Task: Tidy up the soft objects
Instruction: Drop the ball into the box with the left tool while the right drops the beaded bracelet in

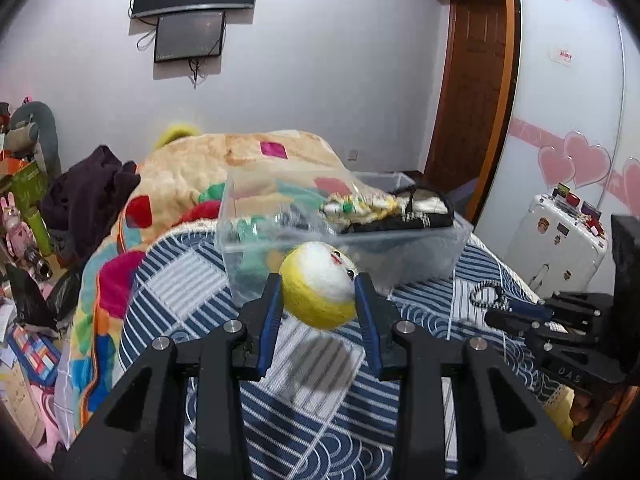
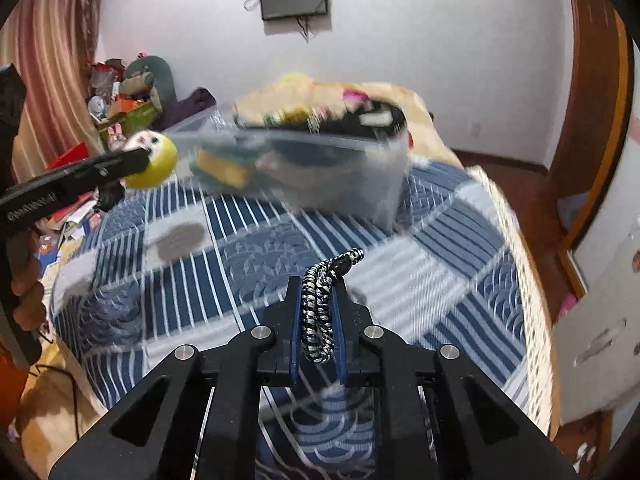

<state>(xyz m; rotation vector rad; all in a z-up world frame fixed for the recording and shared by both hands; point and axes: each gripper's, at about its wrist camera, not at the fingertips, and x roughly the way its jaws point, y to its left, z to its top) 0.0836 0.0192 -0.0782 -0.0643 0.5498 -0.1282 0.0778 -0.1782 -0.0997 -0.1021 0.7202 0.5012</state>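
Note:
My left gripper point(image 1: 319, 286) is shut on a round yellow and white plush ball point(image 1: 318, 284) with a small face, held above the bed just in front of a clear plastic bin point(image 1: 420, 248). The bin holds several soft items, among them black and cream cloth point(image 1: 404, 210). My right gripper point(image 2: 317, 286) is shut on a black and white braided cord point(image 2: 320, 312), held over the bed. In the right wrist view the ball point(image 2: 154, 162) and left gripper are at the left, and the bin point(image 2: 344, 176) is ahead, blurred.
The bed has a blue and white striped quilt point(image 1: 192, 280). A colourful patchwork blanket point(image 1: 192, 176) and dark clothing point(image 1: 88, 196) lie behind the bin. A white suitcase point(image 1: 560, 248) stands at the right. Clutter fills the floor at the left point(image 1: 24, 240).

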